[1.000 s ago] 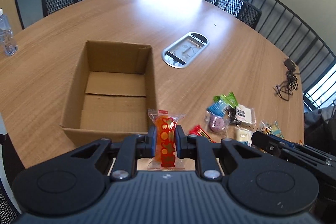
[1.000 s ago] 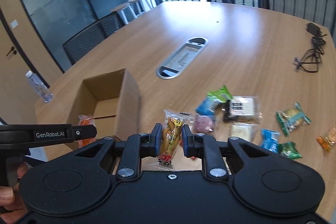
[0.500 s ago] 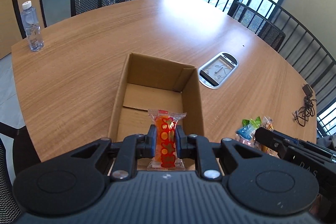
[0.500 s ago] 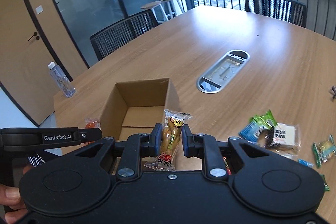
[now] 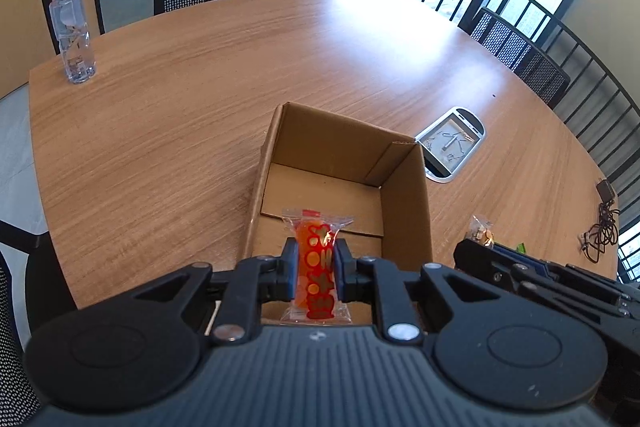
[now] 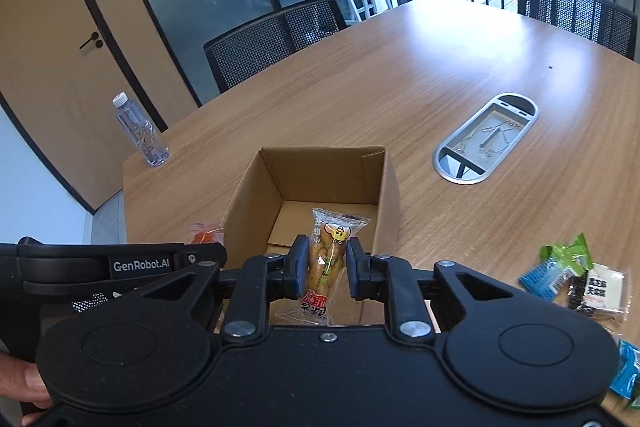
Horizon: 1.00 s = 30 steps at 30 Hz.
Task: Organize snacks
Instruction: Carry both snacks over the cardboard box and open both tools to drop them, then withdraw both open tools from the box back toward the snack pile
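the left gripper (image 5: 316, 273) is clamping its blue-padded jaws on an orange, clear-wrapped snack packet with red and yellow print (image 5: 317, 267), holding it upright over the near edge of the open brown cardboard box (image 5: 406, 203) that is sitting on the round wooden table (image 5: 200, 99). the right gripper (image 6: 325, 269) is squeezing its own jaws on a clear-wrapped yellow-brown snack packet with a cartoon label (image 6: 329, 259), also upright and hanging above the near part of the same box, whose floor is showing bare cardboard. in the right wrist view a small heap of loose wrapped snacks in green, blue and white (image 6: 576, 275) is lying on the table to the right of the box; their labels are too blurred to read, possibly biscuits. a clear plastic water bottle (image 5: 72, 31) is standing at the far left edge, and an oval metal cable hatch (image 6: 486, 143) is sitting in the tabletop beyond the box.
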Each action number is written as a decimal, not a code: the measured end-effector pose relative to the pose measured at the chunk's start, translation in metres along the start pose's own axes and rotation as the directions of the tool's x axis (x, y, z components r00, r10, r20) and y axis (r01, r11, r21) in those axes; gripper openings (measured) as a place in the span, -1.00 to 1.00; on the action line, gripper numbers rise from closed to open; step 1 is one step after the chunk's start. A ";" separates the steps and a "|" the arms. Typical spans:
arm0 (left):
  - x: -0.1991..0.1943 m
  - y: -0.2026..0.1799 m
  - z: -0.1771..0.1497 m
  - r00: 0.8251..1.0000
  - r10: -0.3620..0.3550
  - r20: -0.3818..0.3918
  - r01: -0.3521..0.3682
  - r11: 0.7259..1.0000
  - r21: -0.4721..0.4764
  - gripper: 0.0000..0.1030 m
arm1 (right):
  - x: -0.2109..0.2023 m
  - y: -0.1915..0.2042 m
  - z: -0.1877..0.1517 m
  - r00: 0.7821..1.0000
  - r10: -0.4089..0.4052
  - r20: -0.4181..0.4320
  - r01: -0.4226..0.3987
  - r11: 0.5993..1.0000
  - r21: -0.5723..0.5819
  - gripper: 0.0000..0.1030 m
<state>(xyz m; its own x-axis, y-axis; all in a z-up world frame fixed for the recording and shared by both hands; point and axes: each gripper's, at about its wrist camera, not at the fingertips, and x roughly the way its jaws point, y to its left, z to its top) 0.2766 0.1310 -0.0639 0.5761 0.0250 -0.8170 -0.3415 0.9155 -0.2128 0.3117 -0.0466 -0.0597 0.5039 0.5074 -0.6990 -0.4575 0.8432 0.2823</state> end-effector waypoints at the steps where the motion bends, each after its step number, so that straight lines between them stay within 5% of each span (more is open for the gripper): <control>1: 0.003 0.001 0.002 1.000 0.001 -0.003 -0.001 1.000 -0.003 -0.67 | 0.004 0.001 0.001 1.000 0.005 -0.003 -0.005 1.000 0.002 -0.61; 12: 0.017 0.006 0.006 1.000 0.001 -0.025 -0.002 1.000 -0.020 -0.66 | 0.030 -0.002 0.000 0.998 0.043 -0.047 -0.041 0.998 0.052 -0.60; 17: 0.013 0.011 0.008 1.000 0.001 -0.009 -0.001 0.999 -0.046 -0.58 | 0.032 -0.008 -0.002 0.996 0.066 -0.056 -0.060 0.992 0.108 -0.23; 20: 0.009 0.011 0.008 1.000 0.005 0.000 -0.005 0.999 -0.049 -0.49 | 0.025 -0.010 -0.004 0.997 0.064 -0.051 -0.058 0.992 0.114 -0.22; 23: 0.004 0.012 0.007 1.000 0.010 0.005 -0.010 0.998 -0.058 -0.38 | 0.017 -0.013 -0.006 0.997 0.060 -0.043 -0.054 0.991 0.119 -0.21; 30: -0.010 0.010 -0.002 1.000 0.001 0.014 -0.001 0.998 -0.059 0.24 | -0.003 -0.018 -0.014 0.999 0.037 -0.029 -0.033 0.992 0.120 -0.01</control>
<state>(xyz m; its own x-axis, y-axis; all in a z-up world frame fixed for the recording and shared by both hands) 0.2662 0.1389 -0.0590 0.5863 0.0321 -0.8094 -0.3852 0.8900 -0.2438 0.3080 -0.0657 -0.0722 0.4649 0.5329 -0.7070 -0.3824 0.8411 0.3825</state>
